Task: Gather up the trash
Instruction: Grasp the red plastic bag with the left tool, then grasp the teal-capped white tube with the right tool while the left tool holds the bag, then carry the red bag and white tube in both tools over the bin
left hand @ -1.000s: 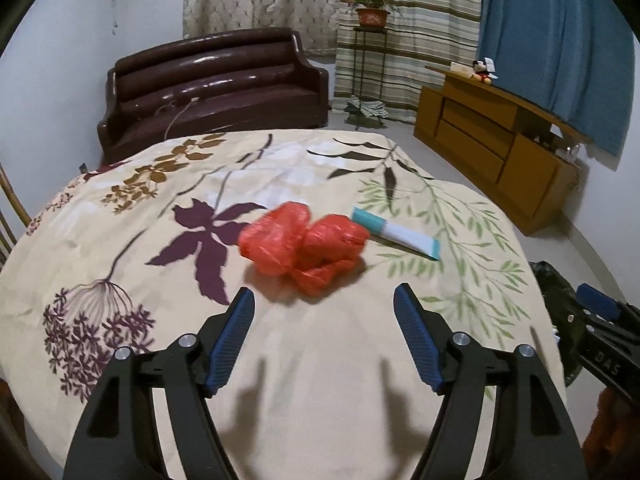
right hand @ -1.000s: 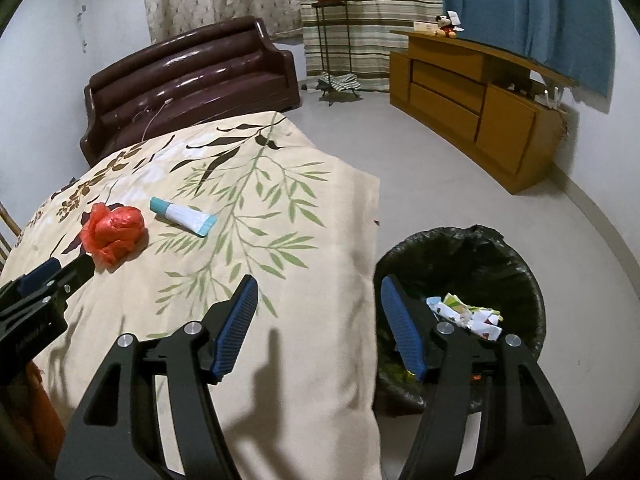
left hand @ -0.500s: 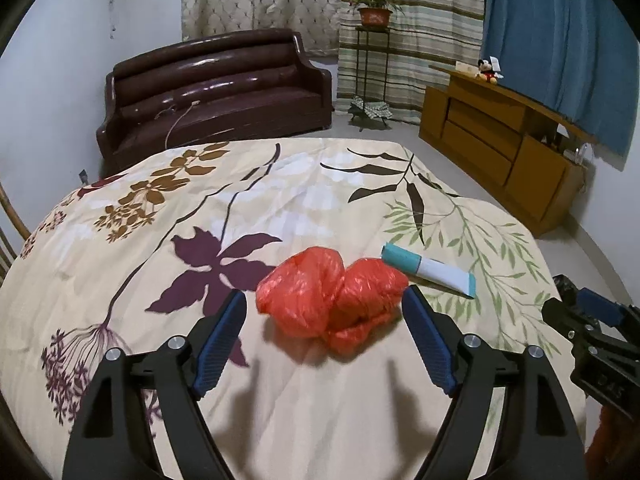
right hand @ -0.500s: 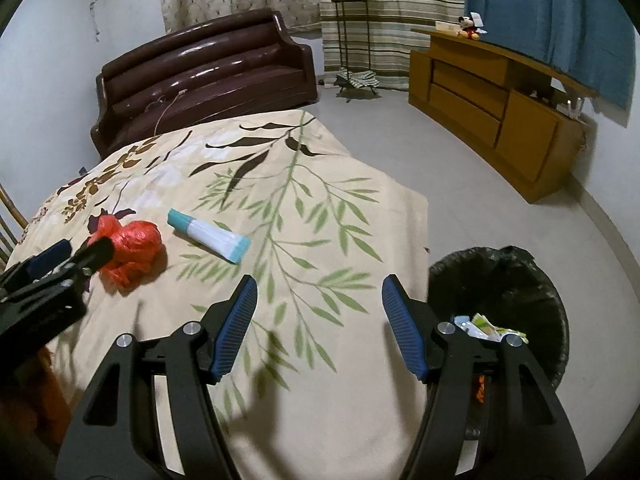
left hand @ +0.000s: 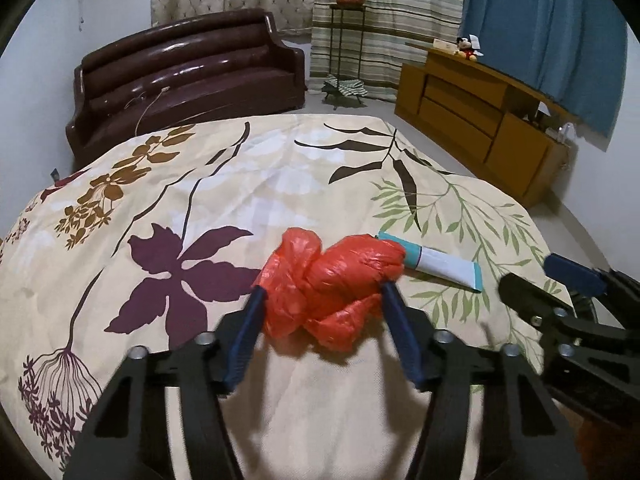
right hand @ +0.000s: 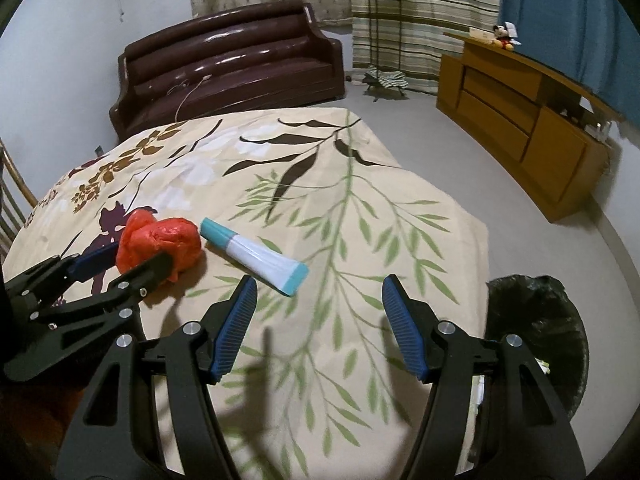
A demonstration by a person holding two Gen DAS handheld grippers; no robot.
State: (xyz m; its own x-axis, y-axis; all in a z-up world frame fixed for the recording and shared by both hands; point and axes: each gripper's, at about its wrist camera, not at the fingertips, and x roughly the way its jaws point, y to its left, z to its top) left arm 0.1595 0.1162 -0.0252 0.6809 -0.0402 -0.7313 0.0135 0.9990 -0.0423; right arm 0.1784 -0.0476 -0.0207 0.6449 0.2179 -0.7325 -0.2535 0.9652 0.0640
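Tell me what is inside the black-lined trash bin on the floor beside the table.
In the right wrist view, the black-lined trash bin is mostly hidden by the right tongs. Only a small pale scrap shows inside; the rest cannot be seen.

Left gripper (left hand: 322, 300) angled down, jaws closing, right gripper (right hand: 318, 294) angled down, jaws apart

Red-orange bag (left hand: 332, 280), leaf-patterned cream cloth (left hand: 240, 184)

No lettering, brand or number could be read anywhere; the tube (right hand: 256, 257) on the cloth showed none.
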